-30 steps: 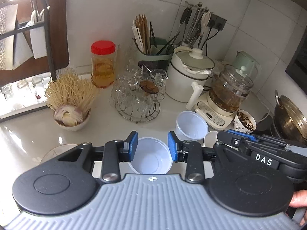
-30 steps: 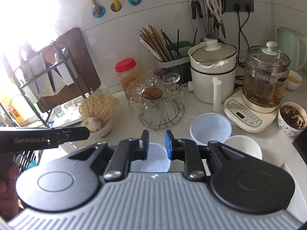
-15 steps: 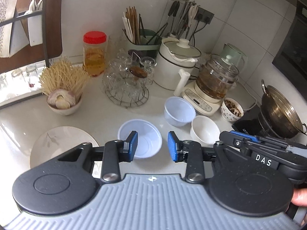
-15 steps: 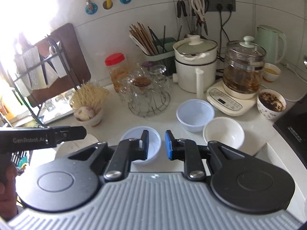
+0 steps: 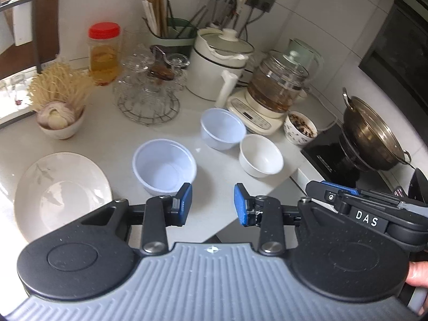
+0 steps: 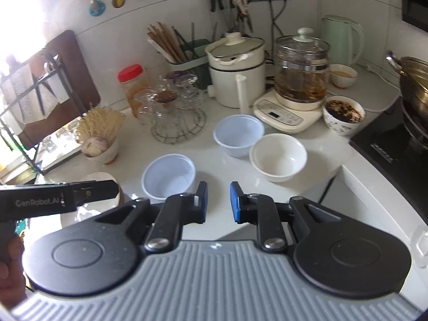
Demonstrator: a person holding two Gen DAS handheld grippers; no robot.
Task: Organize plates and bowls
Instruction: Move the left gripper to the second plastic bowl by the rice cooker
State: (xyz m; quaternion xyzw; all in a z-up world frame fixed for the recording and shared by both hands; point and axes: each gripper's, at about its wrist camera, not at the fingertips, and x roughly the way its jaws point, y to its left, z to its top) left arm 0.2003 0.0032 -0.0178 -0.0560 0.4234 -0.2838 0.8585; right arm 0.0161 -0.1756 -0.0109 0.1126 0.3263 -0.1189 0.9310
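A near pale-blue plastic bowl stands on the white counter. A second blue bowl and a white ceramic bowl stand behind it to the right. A white plate lies at the left; in the right wrist view it is mostly hidden. My left gripper is open and empty, held back from the near blue bowl over the counter edge. My right gripper is open and empty, just right of that bowl.
Behind stand a glass rack, a red-lidded jar, a bowl of noodles and garlic, a white pot, a glass kettle and a bowl of tea leaves. A wok on a stove is at the right.
Both grippers have drawn back and up from the near blue bowl, so more counter, the plate and the white bowl show. Both jaws have spread slightly wider.
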